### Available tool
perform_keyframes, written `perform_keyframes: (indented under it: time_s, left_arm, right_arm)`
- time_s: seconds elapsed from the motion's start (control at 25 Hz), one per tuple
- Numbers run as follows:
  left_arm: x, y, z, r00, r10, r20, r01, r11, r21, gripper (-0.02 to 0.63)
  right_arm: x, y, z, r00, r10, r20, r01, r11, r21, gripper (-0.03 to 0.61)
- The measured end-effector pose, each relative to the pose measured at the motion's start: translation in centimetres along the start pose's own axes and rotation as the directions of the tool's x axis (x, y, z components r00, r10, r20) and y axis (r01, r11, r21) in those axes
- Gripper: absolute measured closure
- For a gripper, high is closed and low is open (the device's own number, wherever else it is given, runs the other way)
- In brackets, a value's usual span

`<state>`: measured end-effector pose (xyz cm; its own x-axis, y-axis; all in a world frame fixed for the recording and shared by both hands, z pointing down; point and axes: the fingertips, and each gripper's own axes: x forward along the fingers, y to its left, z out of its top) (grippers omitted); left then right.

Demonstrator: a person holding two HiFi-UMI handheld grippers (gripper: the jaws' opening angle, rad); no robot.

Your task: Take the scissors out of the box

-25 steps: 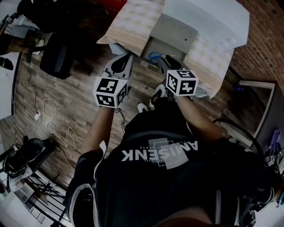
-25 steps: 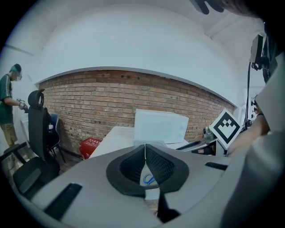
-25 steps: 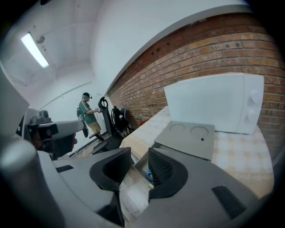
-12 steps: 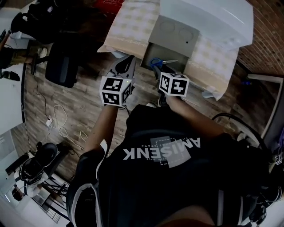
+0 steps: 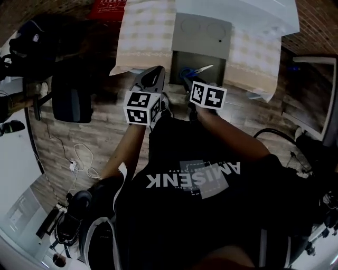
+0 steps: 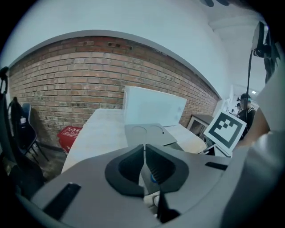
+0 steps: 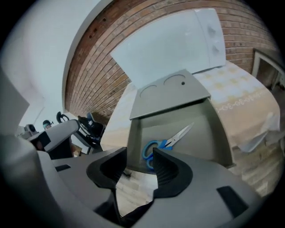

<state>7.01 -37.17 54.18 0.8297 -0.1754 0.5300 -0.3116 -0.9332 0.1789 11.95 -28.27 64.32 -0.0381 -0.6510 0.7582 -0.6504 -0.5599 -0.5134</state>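
Observation:
A grey box (image 5: pixel 199 57) stands open on the cloth-covered table, its lid (image 7: pixel 171 91) tipped back. Blue-handled scissors (image 5: pixel 193 71) (image 7: pixel 167 143) lie on the box floor, blades pointing to the back right. My right gripper (image 5: pixel 185 82) (image 7: pixel 139 153) hangs just before the box's front edge. Its jaws have just been opening, and they stand open with nothing between them. The scissor handles show just past them. My left gripper (image 5: pixel 157 71) (image 6: pixel 144 149) is left of the box by the table's edge, shut and empty.
The table (image 5: pixel 142 31) wears a checked cloth. A white case (image 5: pixel 237 10) stands behind the box. A black chair (image 5: pixel 74 95) and cables (image 5: pixel 79 158) are on the wooden floor at left, a red box (image 5: pixel 108 6) by the brick wall.
Both grippers have come down and forward to the front edge of the box. The right one has rolled, so its marker cube faces differently.

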Motion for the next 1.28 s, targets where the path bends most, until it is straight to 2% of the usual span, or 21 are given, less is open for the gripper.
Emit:
perform_keyframes:
  time_s: [0.12,0.24,0.4,0.6,0.84,0.92,1.12,1.28]
  left_arm:
    - [0.6,0.7,-0.4,0.997,-0.07,-0.027,0.071,0.997,0.041,0.601]
    - [1.4,1.7,-0.6,0.991,-0.126,-0.036,0.127,0.991,0.048,0.601]
    - [1.8,3.0,-0.9,0.98,-0.19,-0.055,0.194,0.979,0.065,0.601]
    - [2.9,4.7,-1.4,0.971,-0.226,-0.073,0.232,0.97,0.075,0.601]
    - [4.0,5.2,-1.7,0.951,-0.294,-0.096,0.303,0.949,0.093,0.601]
    - [4.3,5.4,-1.7,0.947,-0.308,-0.091,0.315,0.945,0.084,0.601]
    - [4.5,5.6,-1.4,0.935,-0.346,-0.076,0.351,0.933,0.083,0.601]
    - [4.4,6.9,-1.4,0.933,-0.357,-0.054,0.359,0.932,0.048,0.601]
  right_arm:
    - [1.1,0.0,-0.2,0.997,-0.068,0.023,0.066,0.995,0.08,0.362]
    - [2.0,-0.3,-0.1,0.989,-0.136,0.049,0.125,0.976,0.179,0.353]
    - [2.7,-0.7,0.0,0.974,-0.207,0.087,0.174,0.94,0.292,0.344]
    - [3.2,-1.4,-0.9,0.953,-0.291,0.084,0.23,0.875,0.426,0.342]
    - [4.0,-2.4,-1.1,0.921,-0.383,0.069,0.301,0.814,0.497,0.342]
    - [4.4,-2.8,-1.1,0.911,-0.408,0.054,0.325,0.793,0.516,0.342]
    - [4.8,-4.0,-0.9,0.87,-0.493,-0.014,0.415,0.715,0.562,0.342]
    - [5.2,-4.7,-1.3,0.846,-0.53,-0.054,0.461,0.679,0.571,0.344]
